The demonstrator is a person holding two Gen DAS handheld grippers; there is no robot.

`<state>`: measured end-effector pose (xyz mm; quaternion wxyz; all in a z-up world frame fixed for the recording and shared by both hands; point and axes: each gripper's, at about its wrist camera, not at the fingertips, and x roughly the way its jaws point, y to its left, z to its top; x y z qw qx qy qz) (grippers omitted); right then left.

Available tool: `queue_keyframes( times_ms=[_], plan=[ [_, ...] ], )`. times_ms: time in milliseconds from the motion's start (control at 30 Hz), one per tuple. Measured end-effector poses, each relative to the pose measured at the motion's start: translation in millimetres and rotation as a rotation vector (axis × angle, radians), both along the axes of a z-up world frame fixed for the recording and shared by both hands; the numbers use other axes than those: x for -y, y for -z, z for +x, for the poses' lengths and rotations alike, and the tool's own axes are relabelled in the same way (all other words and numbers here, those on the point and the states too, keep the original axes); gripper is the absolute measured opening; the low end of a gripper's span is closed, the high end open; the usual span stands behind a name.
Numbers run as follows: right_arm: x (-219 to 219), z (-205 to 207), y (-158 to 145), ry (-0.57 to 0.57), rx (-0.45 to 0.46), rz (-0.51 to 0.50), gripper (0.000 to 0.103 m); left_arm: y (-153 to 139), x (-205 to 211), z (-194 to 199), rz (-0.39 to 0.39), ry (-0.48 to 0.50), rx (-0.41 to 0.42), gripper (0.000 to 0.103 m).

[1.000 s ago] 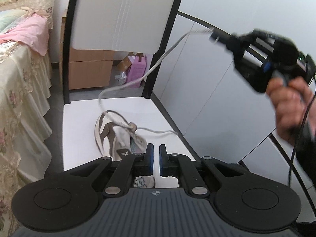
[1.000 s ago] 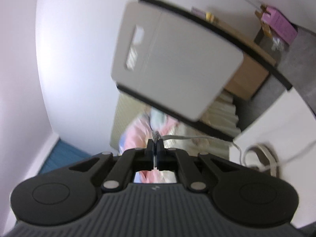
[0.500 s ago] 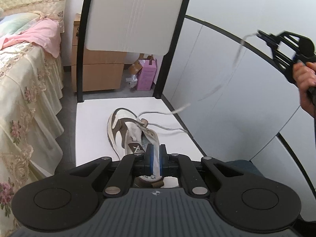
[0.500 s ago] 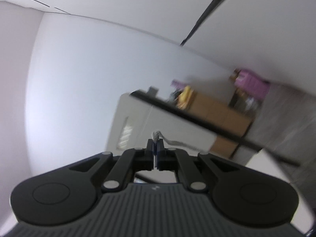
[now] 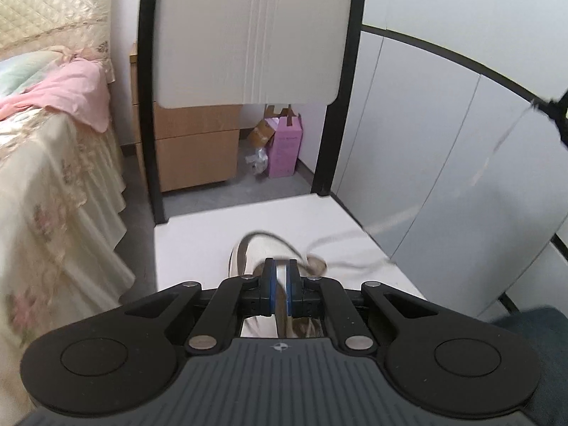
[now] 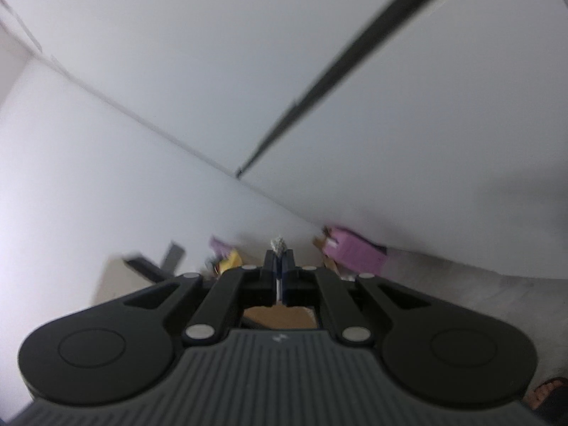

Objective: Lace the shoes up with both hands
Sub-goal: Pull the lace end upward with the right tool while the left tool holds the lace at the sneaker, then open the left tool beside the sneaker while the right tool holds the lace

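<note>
The right claw (image 6: 279, 261) is pinching the lace (image 6: 278, 245) end tight; the left claw (image 5: 279, 285), nearly closed, is hanging empty over the shoe (image 5: 248, 252) on the chair seat (image 5: 198, 248).

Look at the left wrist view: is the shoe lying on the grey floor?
No. The shoe lies on the chair's white seat, with the floor visible beyond the seat's far edge.

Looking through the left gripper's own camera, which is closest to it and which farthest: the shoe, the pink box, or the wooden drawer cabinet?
1. Shoe: on the white seat, right at the left gripper.
2-3. Pink box, floor, centre; wooden drawer cabinet, left. Both beyond the chair back; too close to rank.
</note>
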<state>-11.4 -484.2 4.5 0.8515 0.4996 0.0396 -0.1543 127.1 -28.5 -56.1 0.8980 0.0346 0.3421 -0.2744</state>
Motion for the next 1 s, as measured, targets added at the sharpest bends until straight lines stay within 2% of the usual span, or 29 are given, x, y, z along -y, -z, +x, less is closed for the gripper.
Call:
queue_keyframes(
  times_ms=[67,233,333,400,467,533,600,667,733,767,833,900,933,1000],
  plan=[
    [-14,16,23,-0.07,-0.042,0.04,0.004,7,9,13,0.024,0.004,0.023,0.006],
    [-73,73,105,-0.346,-0.118,0.241,0.004,31,25,44,0.043,-0.03,0.053,0.006],
    [-126,112,146,-0.533,-0.165,0.316,0.004,45,22,56,-0.01,-0.103,0.057,0.006],
    [-153,134,165,-0.653,-0.183,0.333,0.004,54,18,59,-0.082,-0.131,0.041,0.006],
    [-172,149,182,-0.747,-0.206,0.338,0.004,61,13,58,-0.1,-0.151,0.058,0.006],
    [-186,166,193,-0.8,-0.211,0.361,0.004,67,5,58,-0.148,-0.178,0.043,0.006],
    [-189,167,203,-0.811,-0.197,0.362,0.004,70,-7,59,-0.215,-0.192,0.019,0.006],
    [-190,167,211,-0.806,-0.182,0.373,0.004,67,-9,57,-0.186,-0.174,0.023,0.006],
    [-187,169,211,-0.804,-0.161,0.377,0.004,62,-10,53,-0.152,-0.101,0.037,0.007],
    [-185,169,207,-0.807,-0.145,0.344,0.004,60,-10,50,-0.142,-0.062,0.045,0.012],
    [-184,171,195,-0.811,-0.111,0.246,0.004,61,-10,42,-0.116,-0.024,0.072,0.057],
    [-180,174,196,-0.806,-0.087,0.165,0.005,61,-8,34,-0.084,0.019,0.109,0.059],
    [-179,176,200,-0.799,-0.097,0.176,0.005,62,-7,31,-0.077,0.035,0.126,0.058],
    [-176,186,208,-0.824,-0.073,0.313,0.005,62,-6,27,-0.069,0.053,0.156,0.057]
  ],
)
